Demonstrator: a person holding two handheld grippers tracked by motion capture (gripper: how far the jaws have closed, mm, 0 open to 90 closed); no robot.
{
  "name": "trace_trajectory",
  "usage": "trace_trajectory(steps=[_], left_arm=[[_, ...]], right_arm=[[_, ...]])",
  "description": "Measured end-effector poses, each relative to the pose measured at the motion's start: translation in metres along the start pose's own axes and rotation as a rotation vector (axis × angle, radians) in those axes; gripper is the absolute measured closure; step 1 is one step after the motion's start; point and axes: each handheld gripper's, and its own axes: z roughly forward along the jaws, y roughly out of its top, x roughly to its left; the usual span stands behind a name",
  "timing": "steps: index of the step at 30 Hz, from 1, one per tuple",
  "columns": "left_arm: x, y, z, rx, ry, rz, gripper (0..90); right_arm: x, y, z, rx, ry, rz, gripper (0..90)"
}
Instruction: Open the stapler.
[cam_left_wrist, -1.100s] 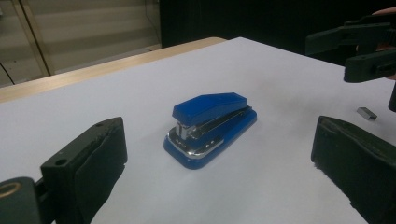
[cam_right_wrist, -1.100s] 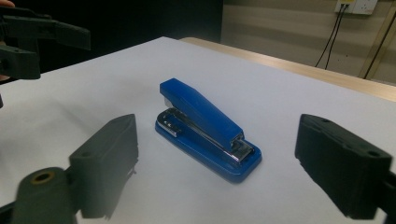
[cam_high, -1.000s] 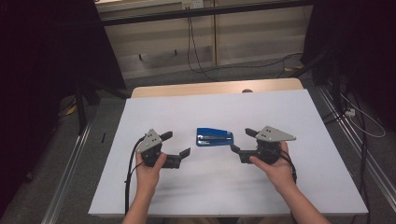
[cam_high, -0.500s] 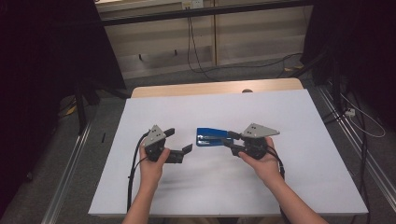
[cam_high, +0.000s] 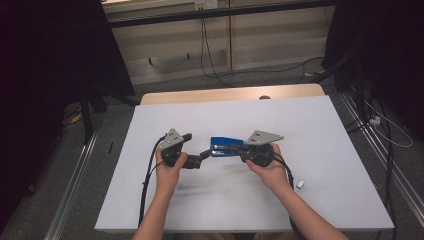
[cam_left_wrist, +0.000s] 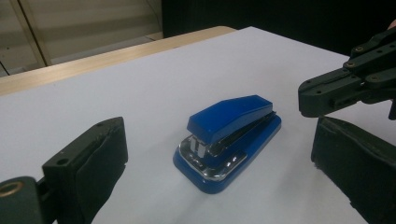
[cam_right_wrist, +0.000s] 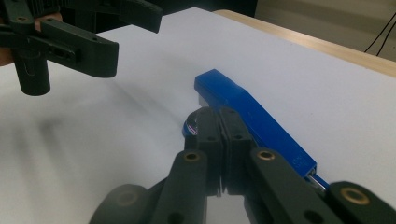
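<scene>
Around me I see a dim room with dark curtains at both sides, pale wall panels at the far side and cables on the grey floor (cam_high: 280, 80). The worktop (cam_high: 320, 130) is wide and white, with a strip of bare wood along its far edge. The blue stapler (cam_high: 225, 145) lies flat near the middle of the worktop. My left hand-held gripper (cam_high: 204, 154) stands wide, just at the left end of the stapler. My right hand-held gripper (cam_high: 239, 148) has just been closing; its jaws are together beside the stapler, with nothing between them. A small white piece (cam_high: 300, 184) lies toward the right edge.
</scene>
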Motion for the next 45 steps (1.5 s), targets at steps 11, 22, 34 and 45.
trace_trajectory(steps=[11,22,34,45], left_arm=[[0.013,-0.001,0.014,-0.005,0.013,-0.055,4.2],[0.026,-0.008,0.019,0.036,0.045,-0.055,4.2],[0.025,-0.009,0.023,0.051,0.060,-0.060,7.0],[0.023,-0.012,0.031,0.153,0.052,-0.074,65.8]], right_arm=[[-0.002,-0.003,0.017,0.038,0.007,0.001,90.0],[0.007,-0.002,0.044,0.112,-0.003,-0.049,90.0],[0.005,-0.004,0.060,0.157,-0.034,-0.090,90.0],[0.005,-0.007,0.060,0.147,-0.035,-0.072,90.0]])
